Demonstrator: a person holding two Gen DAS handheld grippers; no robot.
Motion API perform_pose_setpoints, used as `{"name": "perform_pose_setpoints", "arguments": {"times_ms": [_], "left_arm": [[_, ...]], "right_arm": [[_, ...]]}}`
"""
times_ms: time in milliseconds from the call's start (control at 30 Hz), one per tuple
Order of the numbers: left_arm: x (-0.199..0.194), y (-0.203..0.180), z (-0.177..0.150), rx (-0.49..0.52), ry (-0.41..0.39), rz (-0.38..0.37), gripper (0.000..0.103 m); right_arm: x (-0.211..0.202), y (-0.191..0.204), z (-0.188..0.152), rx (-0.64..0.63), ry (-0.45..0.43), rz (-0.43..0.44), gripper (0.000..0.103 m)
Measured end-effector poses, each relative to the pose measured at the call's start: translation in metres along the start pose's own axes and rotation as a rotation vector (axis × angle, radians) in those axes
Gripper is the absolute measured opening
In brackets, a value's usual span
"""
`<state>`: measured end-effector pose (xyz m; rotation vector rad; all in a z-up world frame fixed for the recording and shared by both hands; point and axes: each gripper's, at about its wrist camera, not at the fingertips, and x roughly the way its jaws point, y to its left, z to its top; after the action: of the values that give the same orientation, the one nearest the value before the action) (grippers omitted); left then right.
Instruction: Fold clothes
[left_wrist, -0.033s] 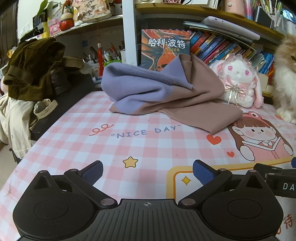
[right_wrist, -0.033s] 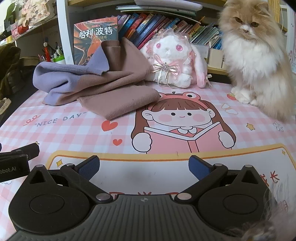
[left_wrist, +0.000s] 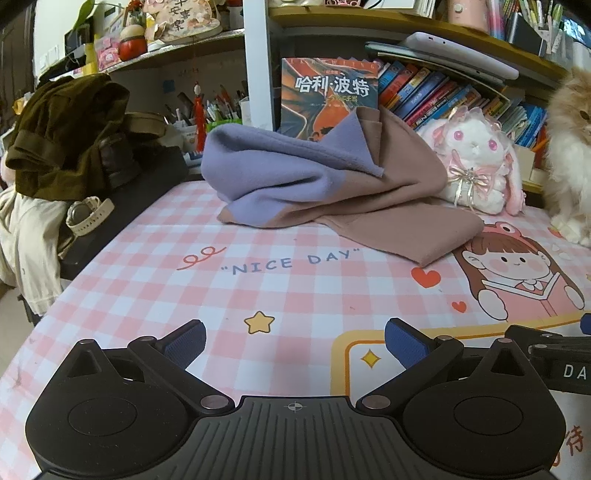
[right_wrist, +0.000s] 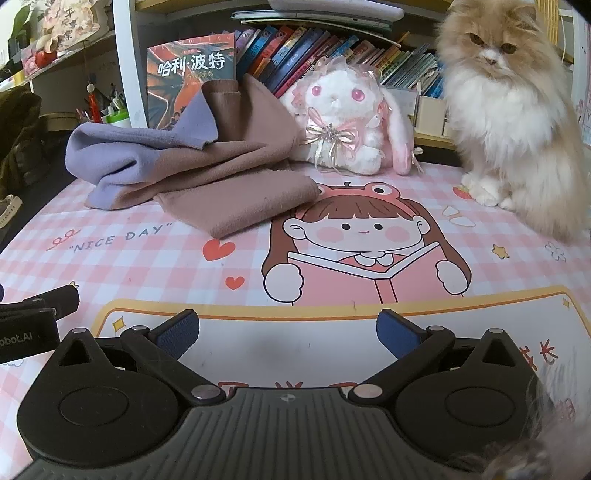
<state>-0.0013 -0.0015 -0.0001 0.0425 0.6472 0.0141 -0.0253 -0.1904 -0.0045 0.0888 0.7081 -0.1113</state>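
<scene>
Both tongs stood wide open with nothing between their blue pads: the left gripper (left_wrist: 294, 341) and the right gripper (right_wrist: 287, 334) hung side by side low over the near part of the pink checked mat (left_wrist: 155, 280), well apart from the cloth.

The purple and brown garment (left_wrist: 325, 184) lay crumpled at the far side of the mat, one corner propped up against a book cover (left_wrist: 328, 92). Its brown flap ran forward to a free edge that just reached the printed girl (right_wrist: 354, 236). A white plush rabbit (right_wrist: 343, 122) touched its right side. A fluffy cat (right_wrist: 509, 122) sat farther right. Between tongs and garment the mat lay flat and bare. A dark jacket heap (left_wrist: 70, 136) crowded the left edge.
</scene>
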Motion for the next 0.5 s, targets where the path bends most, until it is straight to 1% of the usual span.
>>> {"name": "perform_pose_setpoints", "arguments": {"times_ms": [167, 500], "left_arm": [[-0.0034, -0.0048, -0.0025, 0.001, -0.006, 0.007, 0.103], [-0.001, -0.0008, 0.0009, 0.016, 0.019, 0.0, 0.103]], "right_arm": [[-0.0004, 0.0002, -0.0012, -0.001, 0.004, 0.0, 0.103], [-0.0017, 0.0004, -0.0036, 0.007, 0.016, 0.002, 0.103]]}}
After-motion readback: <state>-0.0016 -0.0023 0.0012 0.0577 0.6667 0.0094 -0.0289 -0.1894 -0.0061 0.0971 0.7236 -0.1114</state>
